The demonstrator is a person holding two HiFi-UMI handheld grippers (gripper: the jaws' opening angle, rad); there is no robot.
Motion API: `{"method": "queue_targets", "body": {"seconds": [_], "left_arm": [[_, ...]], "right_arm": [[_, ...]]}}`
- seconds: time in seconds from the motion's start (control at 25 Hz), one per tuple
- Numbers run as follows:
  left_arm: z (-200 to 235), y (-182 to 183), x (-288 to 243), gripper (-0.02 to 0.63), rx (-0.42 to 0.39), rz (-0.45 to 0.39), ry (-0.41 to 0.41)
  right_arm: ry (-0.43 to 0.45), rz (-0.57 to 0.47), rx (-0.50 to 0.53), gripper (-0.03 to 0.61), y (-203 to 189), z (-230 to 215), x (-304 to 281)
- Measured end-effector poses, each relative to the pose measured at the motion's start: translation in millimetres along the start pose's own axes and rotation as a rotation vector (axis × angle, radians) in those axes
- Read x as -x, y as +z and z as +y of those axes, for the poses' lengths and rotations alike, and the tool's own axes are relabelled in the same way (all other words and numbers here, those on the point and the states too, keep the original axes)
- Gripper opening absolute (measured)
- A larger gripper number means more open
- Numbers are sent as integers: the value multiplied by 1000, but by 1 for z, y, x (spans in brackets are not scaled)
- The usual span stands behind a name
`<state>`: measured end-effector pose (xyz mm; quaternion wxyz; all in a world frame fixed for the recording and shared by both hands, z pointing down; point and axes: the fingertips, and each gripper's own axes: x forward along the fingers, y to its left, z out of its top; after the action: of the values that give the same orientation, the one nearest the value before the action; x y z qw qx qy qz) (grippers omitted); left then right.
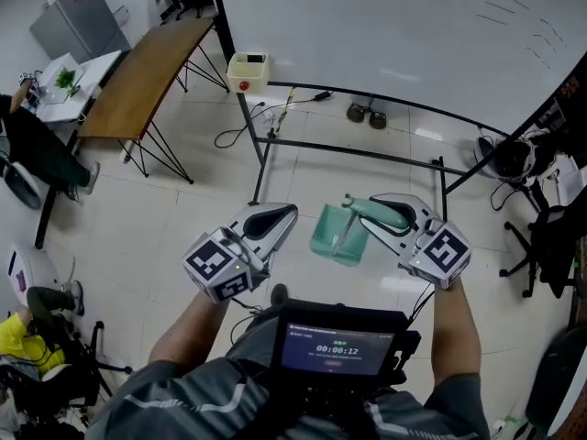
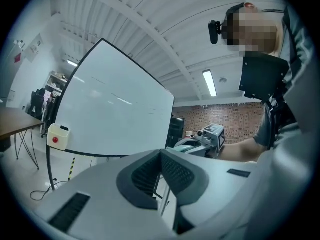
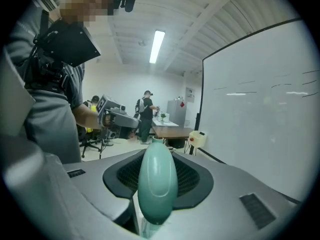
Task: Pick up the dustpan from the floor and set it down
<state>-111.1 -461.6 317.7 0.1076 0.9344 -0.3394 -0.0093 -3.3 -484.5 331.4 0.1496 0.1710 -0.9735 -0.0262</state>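
Note:
A pale green dustpan (image 1: 337, 236) hangs above the tiled floor in the head view, its pan lowest and its handle (image 1: 374, 211) slanting up to the right. My right gripper (image 1: 371, 214) is shut on that handle. In the right gripper view the rounded green handle (image 3: 157, 184) fills the space between the two dark pads. To the left of the dustpan is my left gripper (image 1: 280, 223), shut with nothing in it. Its tips (image 2: 161, 156) meet in the left gripper view, and the right gripper (image 2: 202, 136) shows beyond them.
A large whiteboard (image 1: 394, 35) on a black tube frame (image 1: 353, 149) stands just ahead, with a cream box with a red button (image 1: 248, 71) on its left post. A wooden table (image 1: 138, 81) is at the left; cables (image 1: 243, 126), shoes (image 1: 365, 115) and chairs (image 1: 541, 246) lie around.

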Motion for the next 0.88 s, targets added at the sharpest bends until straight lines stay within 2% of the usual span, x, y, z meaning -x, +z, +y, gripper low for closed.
{"method": "queue_targets", "body": {"seconds": [0.32, 0.48, 0.68, 0.88], "left_arm": [[31, -6, -20, 26, 15, 13, -22], [47, -25, -34, 26, 50, 35, -14], [74, -75, -67, 26, 87, 99, 2], [121, -151, -105, 26, 83, 164, -6]], "right_arm": [[-10, 11, -15, 155, -10, -23, -20], [-2, 19, -23, 155, -31, -33, -34], [7, 58, -62, 156, -90, -60, -50], [-5, 118, -94, 155, -184, -95, -95]]}}
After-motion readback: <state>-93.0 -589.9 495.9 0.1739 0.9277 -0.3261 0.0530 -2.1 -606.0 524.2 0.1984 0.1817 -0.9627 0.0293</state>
